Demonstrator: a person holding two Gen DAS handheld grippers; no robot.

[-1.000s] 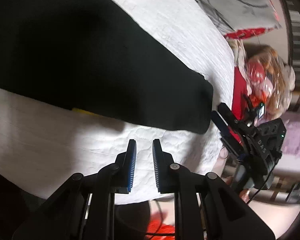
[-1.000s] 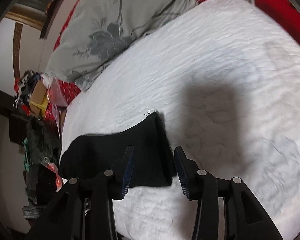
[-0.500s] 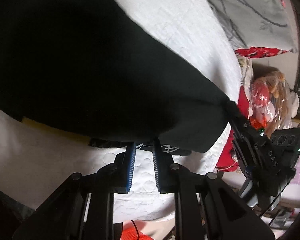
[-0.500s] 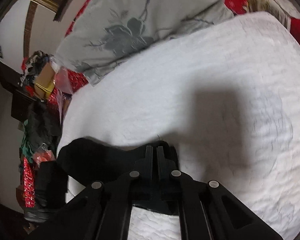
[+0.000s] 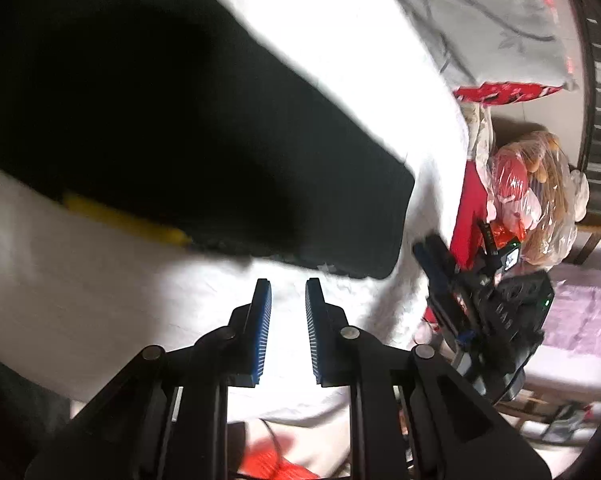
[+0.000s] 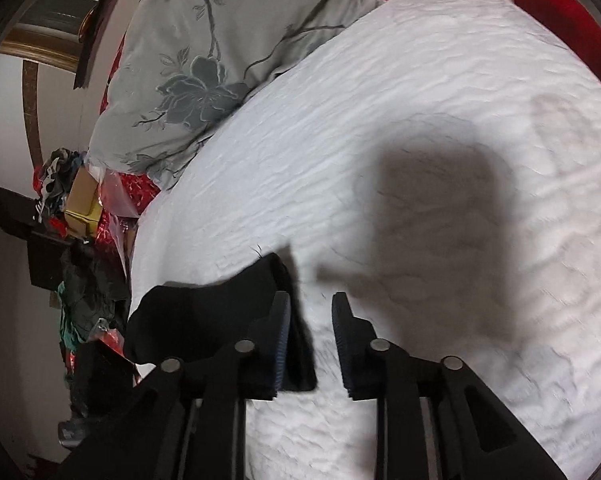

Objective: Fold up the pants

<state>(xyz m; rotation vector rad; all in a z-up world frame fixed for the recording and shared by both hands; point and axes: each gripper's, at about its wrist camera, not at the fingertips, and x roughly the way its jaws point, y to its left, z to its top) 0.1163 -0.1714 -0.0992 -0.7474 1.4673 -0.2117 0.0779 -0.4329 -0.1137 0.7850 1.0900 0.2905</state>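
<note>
Black pants (image 5: 180, 140) lie spread over the white quilted bedspread (image 5: 100, 300), with a yellow strip (image 5: 120, 216) showing at their near edge. My left gripper (image 5: 286, 300) hovers just short of that edge, its jaws a narrow gap apart with nothing between them. In the right wrist view the leg end of the pants (image 6: 204, 320) lies under and beside the left finger of my right gripper (image 6: 310, 308). Its jaws are opening and the pads do not press the cloth. The right gripper (image 5: 428, 248) also shows in the left wrist view, just off the leg end.
A grey flowered pillow (image 6: 204, 60) lies at the head of the bed. Beyond the bed's edge stand a plastic bag of soft toys (image 5: 532, 184), red cloth and piled clutter (image 6: 80, 208). The white bedspread (image 6: 420, 120) stretches to the right of the pants.
Half a second ago the right gripper was shut on the leg end with the cloth raised; now its jaws are apart and the leg lies flat. The left gripper has kept its narrow gap.
</note>
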